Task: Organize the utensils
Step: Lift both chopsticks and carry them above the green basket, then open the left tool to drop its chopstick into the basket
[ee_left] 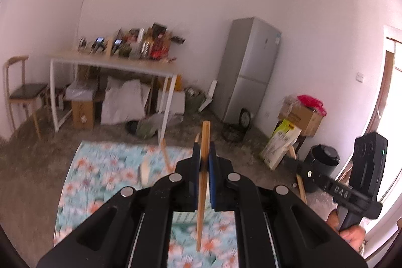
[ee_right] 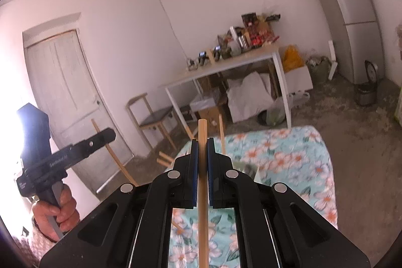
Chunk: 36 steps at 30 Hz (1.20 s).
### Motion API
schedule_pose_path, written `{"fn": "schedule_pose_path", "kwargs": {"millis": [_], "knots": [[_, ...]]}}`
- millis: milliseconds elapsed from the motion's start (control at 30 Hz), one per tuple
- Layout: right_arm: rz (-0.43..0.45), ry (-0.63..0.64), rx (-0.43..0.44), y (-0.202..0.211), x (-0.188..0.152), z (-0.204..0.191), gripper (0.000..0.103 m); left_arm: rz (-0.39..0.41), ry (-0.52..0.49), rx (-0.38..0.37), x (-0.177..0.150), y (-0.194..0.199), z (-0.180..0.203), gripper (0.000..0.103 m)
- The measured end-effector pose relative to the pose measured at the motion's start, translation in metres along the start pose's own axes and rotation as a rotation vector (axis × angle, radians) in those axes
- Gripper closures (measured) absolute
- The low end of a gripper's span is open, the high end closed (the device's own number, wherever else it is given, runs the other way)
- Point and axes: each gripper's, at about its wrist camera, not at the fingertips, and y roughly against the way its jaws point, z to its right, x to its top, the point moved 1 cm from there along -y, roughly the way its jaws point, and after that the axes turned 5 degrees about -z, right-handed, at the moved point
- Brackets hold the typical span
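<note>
My left gripper [ee_left: 204,155] is clamped on a wooden chopstick [ee_left: 202,182], the blue pads pressed against both of its sides; the stick stands nearly upright between them, its square top poking out above the fingertips and its thin end hanging down over the floral cloth [ee_left: 100,175] below. My right gripper [ee_right: 202,152] is likewise closed tight on a second wooden chopstick [ee_right: 202,192], which runs straight up through the pads, its blunt end above them and its lower part reaching down past the bottom of the view. Both sticks are lifted clear of the cloth. From the left wrist camera I see my right hand [ee_left: 351,232] around its black handle at the lower right edge; from the right wrist camera my left hand [ee_right: 56,212] grips its handle at the lower left. On the cloth lies a pale spoon-like utensil [ee_left: 144,172], blurred. Beyond the cloth stand a white-legged table [ee_left: 113,62] crowded with packets, a wooden chair [ee_left: 22,92] and a grey refrigerator [ee_left: 248,67].
</note>
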Motion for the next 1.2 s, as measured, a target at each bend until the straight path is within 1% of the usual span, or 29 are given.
{"fn": "schedule_pose_path", "kwargs": {"millis": [167,233,300,500,633,767,833,867,900,933,967,1000,1033,1100,1200], "knots": [[0.032,-0.023,0.026,0.009,0.009,0.009,0.098,0.106,-0.052,-0.023,0.035,-0.008,0.016,0.098],[0.036,-0.024,0.03,0.01,0.011,0.012,0.098,0.135,-0.07,-0.005,0.043,-0.018,0.019,0.098],[0.037,-0.023,0.037,0.009,0.012,0.014,0.098,0.148,-0.09,0.023,0.047,-0.029,0.019,0.097],[0.025,-0.01,0.044,0.001,0.013,0.019,0.098,0.13,-0.08,0.092,0.043,-0.073,-0.001,0.097],[0.006,-0.015,0.035,-0.008,0.013,0.024,0.098,0.082,-0.028,0.084,0.032,-0.108,-0.017,0.097],[-0.016,-0.011,0.028,-0.015,0.013,0.023,0.098,0.024,0.03,0.059,0.017,-0.133,-0.033,0.097],[-0.024,-0.006,0.026,-0.018,0.013,0.022,0.098,-0.011,0.047,0.05,0.013,-0.139,-0.038,0.09],[-0.028,-0.007,0.03,-0.021,0.015,0.021,0.098,-0.027,0.062,0.046,0.012,-0.14,-0.042,0.078],[-0.03,-0.008,0.037,-0.023,0.017,0.02,0.098,-0.026,0.073,0.04,0.011,-0.138,-0.044,0.066],[-0.031,-0.008,0.045,-0.025,0.019,0.018,0.098,-0.016,0.081,0.035,0.011,-0.134,-0.047,0.06],[-0.029,-0.007,0.057,-0.028,0.022,0.016,0.098,-0.003,0.083,0.032,0.011,-0.127,-0.048,0.047],[-0.025,-0.006,0.073,-0.032,0.025,0.014,0.098,0.007,0.081,0.031,0.012,-0.121,-0.049,0.038],[-0.021,-0.007,0.083,-0.034,0.027,0.013,0.098,0.014,0.078,0.027,0.011,-0.115,-0.049,0.035],[-0.018,-0.019,0.113,-0.043,0.034,0.01,0.098,0.025,0.067,0.016,0.01,-0.101,-0.05,0.025],[-0.015,-0.045,0.155,-0.059,0.045,0.008,0.098,0.029,0.065,0.009,0.005,-0.077,-0.057,0.019]]}}
